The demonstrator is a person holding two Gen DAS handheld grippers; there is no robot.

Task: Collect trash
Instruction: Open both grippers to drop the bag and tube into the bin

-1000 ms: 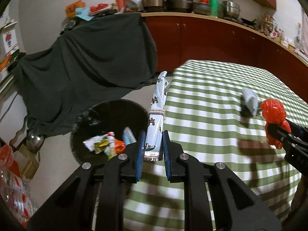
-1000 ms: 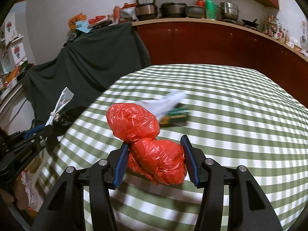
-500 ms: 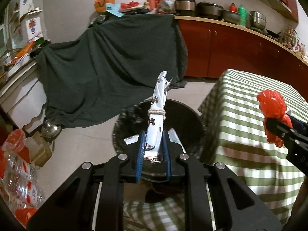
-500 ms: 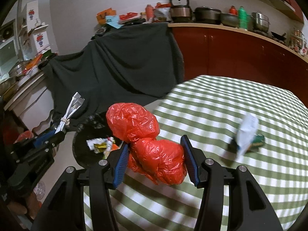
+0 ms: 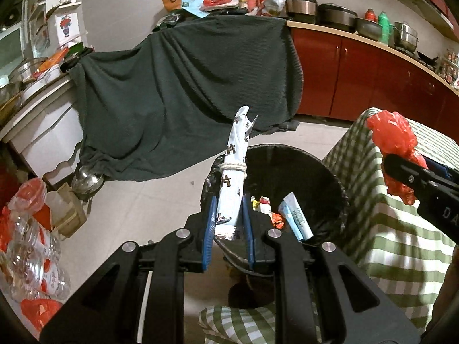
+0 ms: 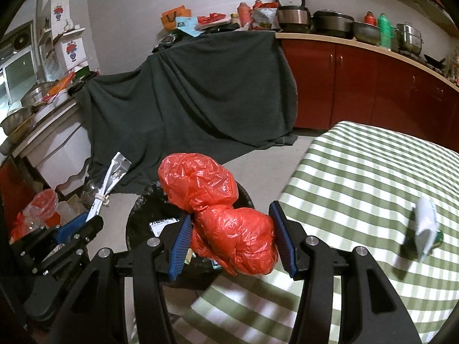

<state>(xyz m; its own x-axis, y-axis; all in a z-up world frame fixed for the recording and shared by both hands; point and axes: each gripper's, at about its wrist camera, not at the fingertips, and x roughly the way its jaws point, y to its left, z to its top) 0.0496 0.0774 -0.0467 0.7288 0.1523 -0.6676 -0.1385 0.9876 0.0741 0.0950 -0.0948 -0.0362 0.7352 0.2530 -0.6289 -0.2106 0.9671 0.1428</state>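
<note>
Left gripper (image 5: 228, 223) clamped on a rolled white wrapper (image 5: 233, 172), string tied round its middle, top end sticking up and tilted a bit right. Hanging right over the near rim of the black bin (image 5: 324, 169), which serves as the landmark here. Inside the bin: a light blue tube (image 5: 295, 219) leaning against the right wall, plus some crumpled colourful wrappers (image 5: 265, 205) beside it.

Right gripper (image 6: 233, 239) squeezed on a red bag (image 6: 218, 209), two lumpy blobs of crinkly plastic, lower blob pinched between the blue pads (image 6: 282, 235), upper blob bulging out past the tips. Also sitting over the bin, on the table side of it.

Table (image 6: 358, 172) with green-and-white checked cloth just right of the bin, cloth edge hanging down next to the rim. One more scrap (image 6: 424, 229) lying on the table, white with a bit of green, well away from the bin, blurred so no telling what exactly.

Behind the bin: dark cloth (image 5: 186, 91) draped over something bulky. Left of the bin on the floor: clear plastic bottles (image 5: 31, 246) with red labels. Red cabinets (image 5: 358, 83) further back behind the table.
</note>
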